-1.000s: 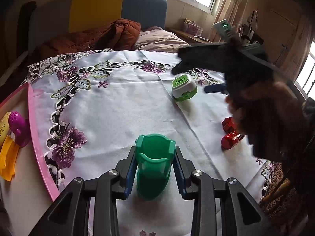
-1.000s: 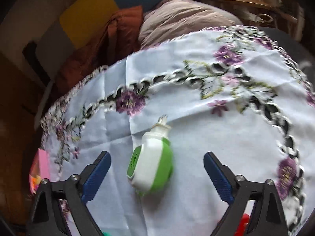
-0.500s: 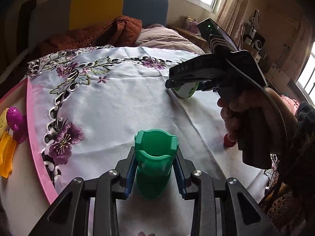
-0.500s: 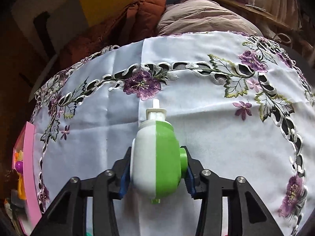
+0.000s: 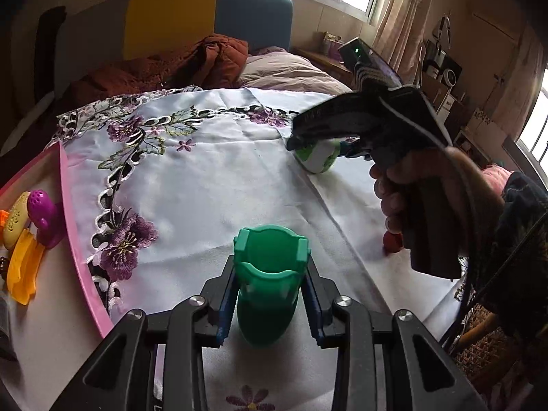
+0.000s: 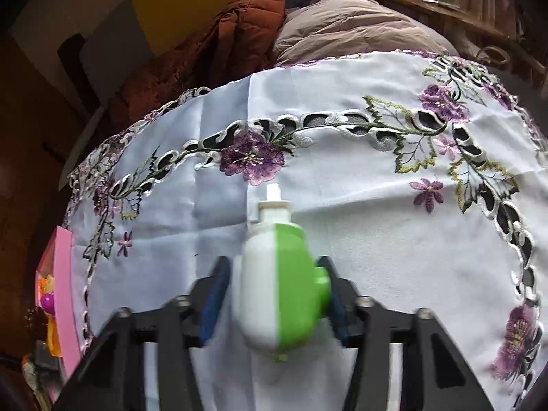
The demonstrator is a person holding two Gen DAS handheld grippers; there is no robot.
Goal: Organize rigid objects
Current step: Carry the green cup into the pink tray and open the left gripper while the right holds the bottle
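1. on the white embroidered cloth (image 5: pixel 212 185) that covers the counter, two plastic things are already between claws.
2. the left claw (image 5: pixel 270 303) is clenched on a green plastic holder (image 5: pixel 269 281). the holder stands upright on the cloth, close to the near edge, and the blue pads press on both its sides.
3. the right claw (image 6: pixel 275 294) has just been closing around a white and green plug-in device (image 6: pixel 279 284). the right pad touches the green side. on the white side i think there is contact too, but the picture is blurred there.
4. the long axis of the device runs straight away from the right claw. its white nozzle points to the far purple flowers, so the pads take it across its short width.
5. in the left view the device (image 5: pixel 316 156) lies far and to the right of the green holder, well apart from it. the right claw (image 5: pixel 304 142) comes down on it from above.
6. the pink tray (image 5: pixel 68 205) with yellow and purple toys is at the left edge. the left claw is nearer to it, so i judge the device has the longer way to go.
7. a small red thing (image 5: pixel 392 241) lies by the person's hand (image 5: pixel 394 198).
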